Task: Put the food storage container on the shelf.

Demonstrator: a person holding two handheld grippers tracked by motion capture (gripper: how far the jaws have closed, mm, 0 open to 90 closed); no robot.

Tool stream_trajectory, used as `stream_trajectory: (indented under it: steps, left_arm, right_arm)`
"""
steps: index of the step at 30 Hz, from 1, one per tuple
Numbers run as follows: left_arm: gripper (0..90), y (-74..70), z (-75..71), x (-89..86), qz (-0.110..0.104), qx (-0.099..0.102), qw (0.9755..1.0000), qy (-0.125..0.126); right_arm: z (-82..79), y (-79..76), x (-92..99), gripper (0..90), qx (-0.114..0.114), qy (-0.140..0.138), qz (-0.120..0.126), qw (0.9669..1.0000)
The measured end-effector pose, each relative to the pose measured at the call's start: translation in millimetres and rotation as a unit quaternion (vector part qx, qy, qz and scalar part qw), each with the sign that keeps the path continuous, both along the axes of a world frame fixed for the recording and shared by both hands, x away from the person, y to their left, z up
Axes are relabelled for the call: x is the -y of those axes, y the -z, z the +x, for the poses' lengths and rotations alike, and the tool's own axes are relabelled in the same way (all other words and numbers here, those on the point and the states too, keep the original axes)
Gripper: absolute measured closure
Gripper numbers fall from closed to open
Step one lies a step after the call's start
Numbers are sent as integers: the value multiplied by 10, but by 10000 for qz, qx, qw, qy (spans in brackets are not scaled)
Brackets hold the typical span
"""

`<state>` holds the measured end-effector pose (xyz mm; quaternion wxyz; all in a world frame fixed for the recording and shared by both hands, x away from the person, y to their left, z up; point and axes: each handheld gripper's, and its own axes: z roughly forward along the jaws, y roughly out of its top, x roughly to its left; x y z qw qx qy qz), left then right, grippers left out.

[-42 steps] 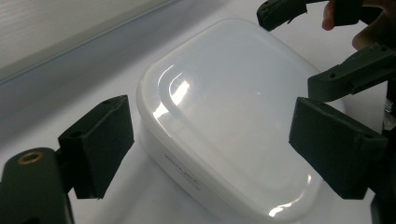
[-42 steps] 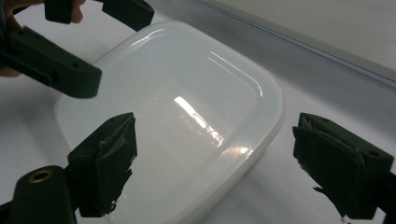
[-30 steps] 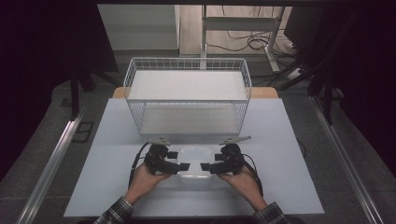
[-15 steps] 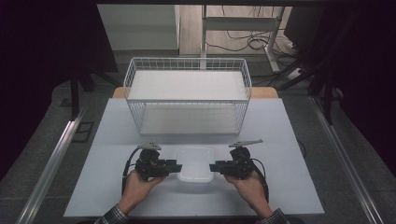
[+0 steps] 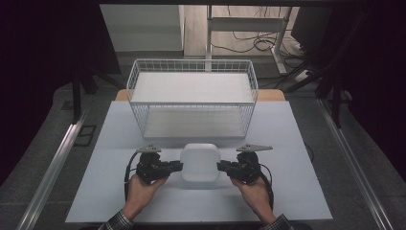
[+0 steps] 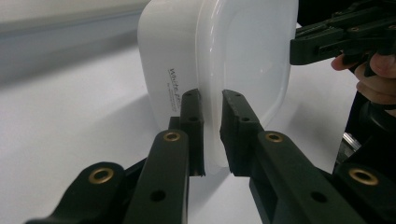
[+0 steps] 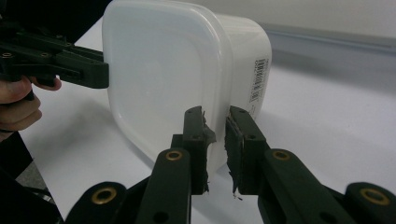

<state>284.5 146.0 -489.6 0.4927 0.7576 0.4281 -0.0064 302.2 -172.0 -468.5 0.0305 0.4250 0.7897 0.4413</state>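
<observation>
White surface (image 5: 306,143), wide and pale. Far side: wire basket (image 5: 191,98), well apart from the work. Near centre: white lidded container (image 5: 200,162), between both grippers. Left hand-held gripper (image 5: 178,166), just closed, pinching container's left rim. Right hand-held gripper (image 5: 221,166), likewise just closed, clamped on right rim. Barcode label (image 7: 258,79) on container's side.

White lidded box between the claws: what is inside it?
Cannot be seen: the box has its lid on and its milky walls hide the inside. Behind it stands a wire basket.
</observation>
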Motion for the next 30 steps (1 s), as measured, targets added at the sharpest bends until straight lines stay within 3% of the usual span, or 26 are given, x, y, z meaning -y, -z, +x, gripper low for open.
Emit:
stream_trajectory:
  steps: [12, 23, 30]
  left_arm:
    - [804, -273, 16, -19, 69, 411, 9991, -11]
    - [805, -589, 78, -74, 53, 792, 9967, -139]
    - [806, -789, 121, -118, 24, 929, 9955, -196]
  right_arm:
    - [6, -206, -1, 780, 369, -39, 94, 9993]
    - [121, -538, -65, 781, 758, -102, 126, 9970]
    - [187, -742, -105, 781, 922, -146, 132, 9955]
